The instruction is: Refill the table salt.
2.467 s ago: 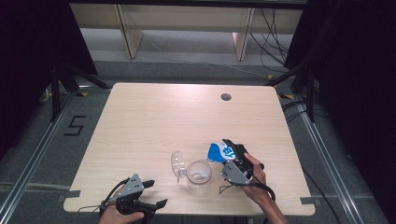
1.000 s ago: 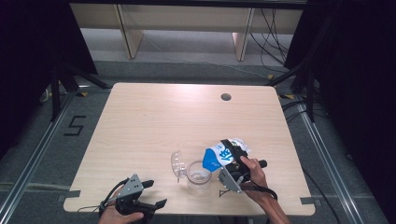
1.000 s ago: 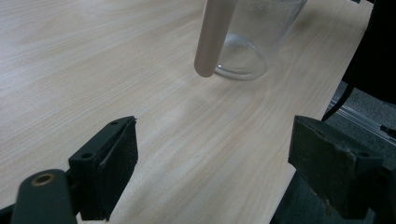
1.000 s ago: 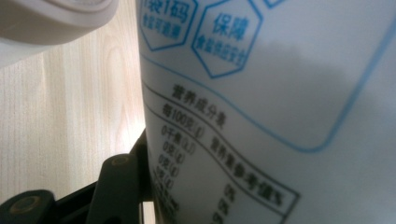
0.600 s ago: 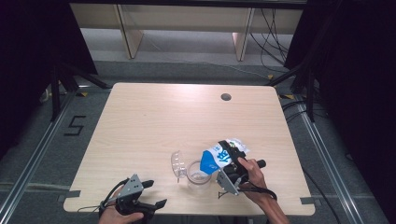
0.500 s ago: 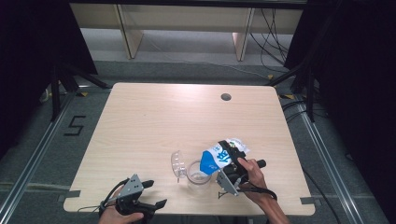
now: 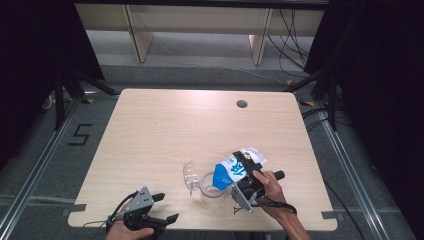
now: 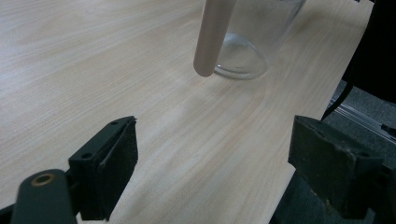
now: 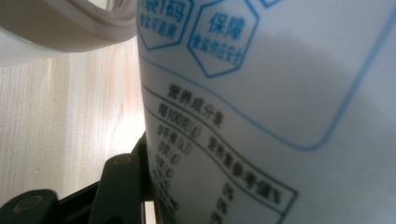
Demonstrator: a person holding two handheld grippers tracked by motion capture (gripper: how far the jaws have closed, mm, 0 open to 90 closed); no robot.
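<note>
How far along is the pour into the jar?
Done: the clear jar stands open, its lid propped at its left side. In hand: the right gripper grips the blue-and-white pouch, tipped with its lower end over the jar's mouth. The left gripper rests open near the table edge. Left: whether anything has poured out cannot be told.

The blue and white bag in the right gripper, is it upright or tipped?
Tipped. The bag leans from the right gripper, blue end low over the glass jar.
</note>
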